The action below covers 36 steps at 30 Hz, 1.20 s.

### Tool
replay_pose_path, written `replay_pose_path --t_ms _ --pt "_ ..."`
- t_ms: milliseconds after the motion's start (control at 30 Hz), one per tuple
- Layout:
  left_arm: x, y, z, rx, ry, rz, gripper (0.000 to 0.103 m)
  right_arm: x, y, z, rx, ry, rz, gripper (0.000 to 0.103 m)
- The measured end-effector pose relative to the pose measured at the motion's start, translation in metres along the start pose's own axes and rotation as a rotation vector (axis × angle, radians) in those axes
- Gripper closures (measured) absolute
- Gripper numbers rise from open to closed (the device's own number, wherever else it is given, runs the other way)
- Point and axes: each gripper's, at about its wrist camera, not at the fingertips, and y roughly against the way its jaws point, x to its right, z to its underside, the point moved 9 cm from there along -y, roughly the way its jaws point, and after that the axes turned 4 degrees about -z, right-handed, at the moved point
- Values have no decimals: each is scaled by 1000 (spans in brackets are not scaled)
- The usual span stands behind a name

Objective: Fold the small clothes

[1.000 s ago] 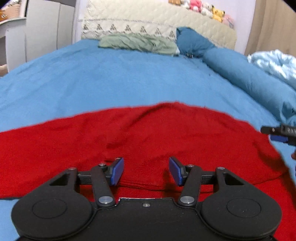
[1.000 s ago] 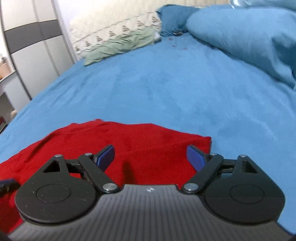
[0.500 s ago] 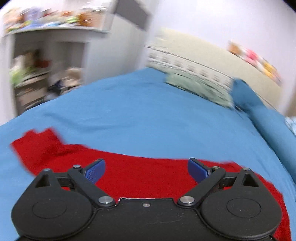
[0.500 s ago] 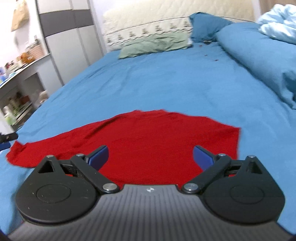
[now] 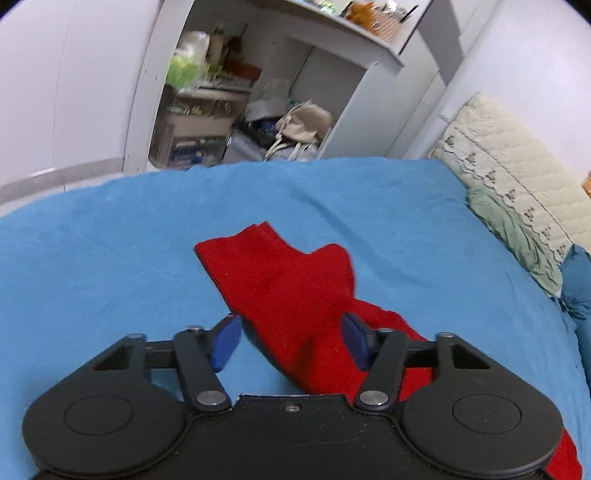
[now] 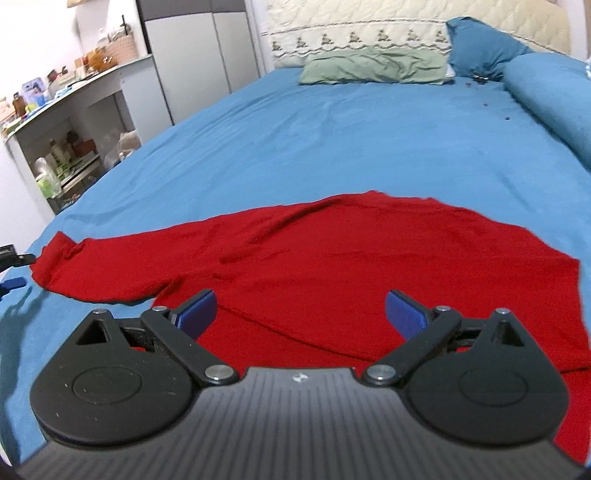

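Note:
A red long-sleeved garment lies spread on the blue bed sheet, one sleeve stretched out to the left. In the left wrist view that sleeve runs up between the fingers of my left gripper. Its jaws are closing with the sleeve between them, and a gap still shows beside the left pad. My right gripper hovers open over the garment's body, nothing pinched. The left gripper's tip shows at the sleeve end in the right wrist view.
An open shelf unit crowded with bags and bottles stands past the bed's left edge. A green pillow and a quilted headboard are at the far end. A blue bolster lies along the right side.
My left gripper swung left from the garment's body to the sleeve end, its jaws widening and then narrowing. My right gripper drew back and up, so more of the garment shows.

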Motion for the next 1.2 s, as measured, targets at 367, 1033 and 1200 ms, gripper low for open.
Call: replay_pose_path --t_ms 367,1033,1200 --pt "-4 -18 -6 -2 98 10 97 -8 -11 2 4 -8 -3 0" --pt "409 83 227 -9 -739 538 97 112 89 3 122 -206 131 0" --pt "403 57 313 -134 -815 498 96 139 97 23 65 -217 162 0"
